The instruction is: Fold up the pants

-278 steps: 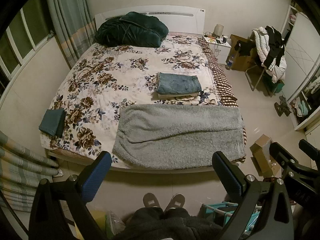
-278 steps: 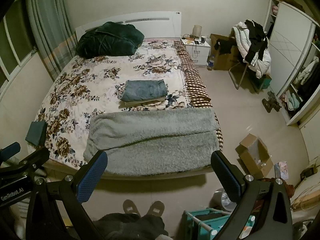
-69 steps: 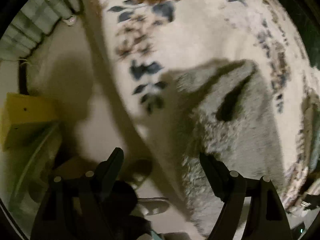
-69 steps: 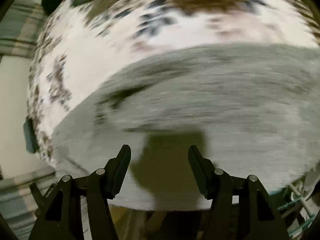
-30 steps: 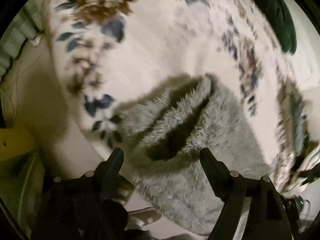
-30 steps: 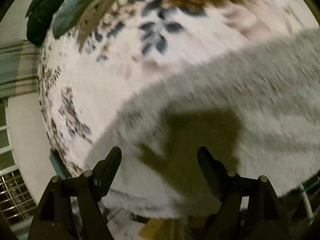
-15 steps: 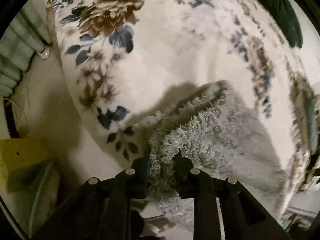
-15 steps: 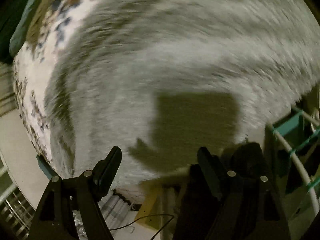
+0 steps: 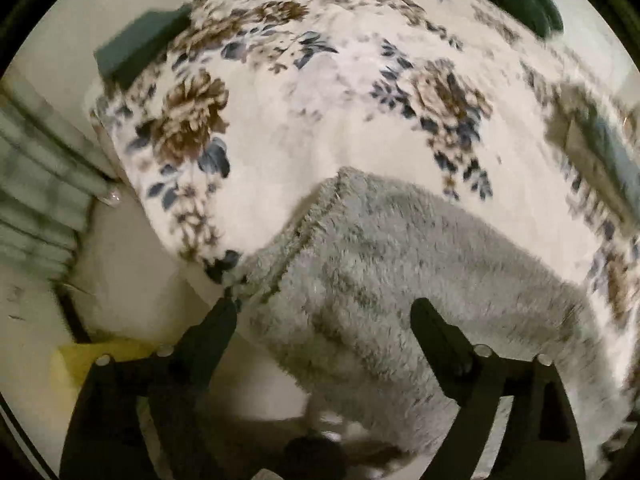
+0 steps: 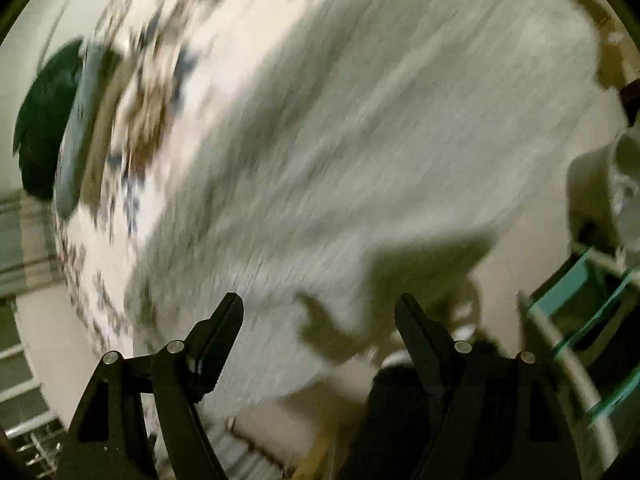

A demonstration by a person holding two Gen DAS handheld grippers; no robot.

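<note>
The grey fleece pants [image 9: 400, 276] lie flat across the foot of the floral bed [image 9: 320, 112], one end hanging over the edge. My left gripper [image 9: 324, 312] is open and empty just above the pants' left end. In the blurred right wrist view the same grey pants [image 10: 360, 128] fill the frame. My right gripper [image 10: 320, 308] is open and empty above their near edge, and its shadow falls on the fabric.
A folded dark green cloth [image 9: 136, 52] lies at the bed's far left corner. Folded jeans [image 9: 600, 148] lie on the bed at the right. A curtain [image 9: 36, 184] hangs at the left. A yellow box [image 9: 92, 356] sits on the floor. A teal rack [image 10: 592, 300] stands at the right.
My left gripper was shut on the pants' left end half a second ago and has opened and let go. My right gripper stays open and has swung over the pants.
</note>
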